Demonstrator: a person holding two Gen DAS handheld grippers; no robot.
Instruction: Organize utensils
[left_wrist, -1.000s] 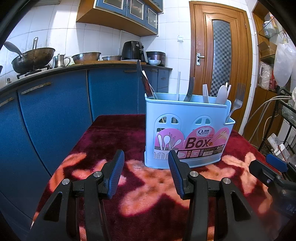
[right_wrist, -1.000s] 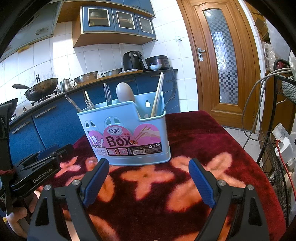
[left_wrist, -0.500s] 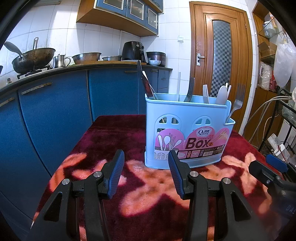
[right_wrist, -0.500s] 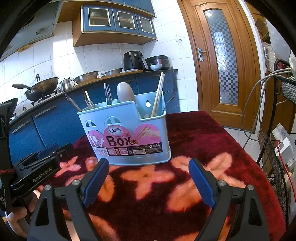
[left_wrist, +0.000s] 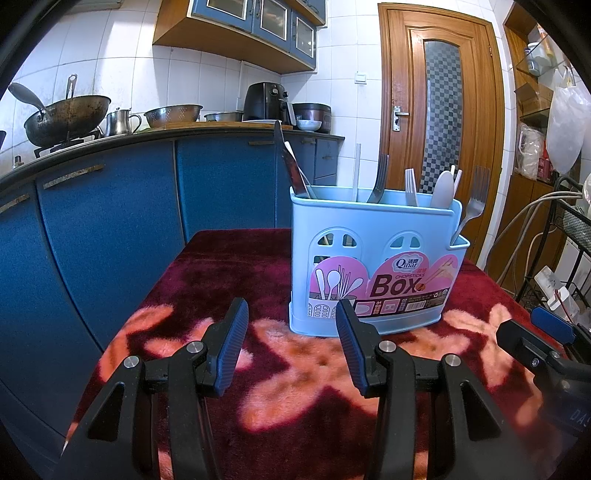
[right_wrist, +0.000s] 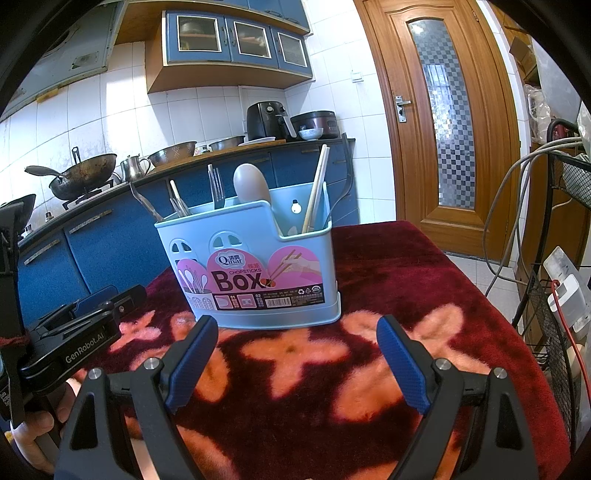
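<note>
A wok, colander and air fryer line the counter.

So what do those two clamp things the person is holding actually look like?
Each hand-held gripper is black plastic with silver bolts and two ribbed blue fingers. The left hand-held gripper carries white "GenRobot.AI" lettering on its side. The right hand-held gripper looks the same. No sleeves or cables show.

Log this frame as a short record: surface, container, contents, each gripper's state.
surface: red floral cloth
container: light blue utensil box, upright on the cloth
contents: forks, spoon, chopsticks, knife, all standing in the box
left gripper: open, empty, short of the box
right gripper: open wide, empty
</note>
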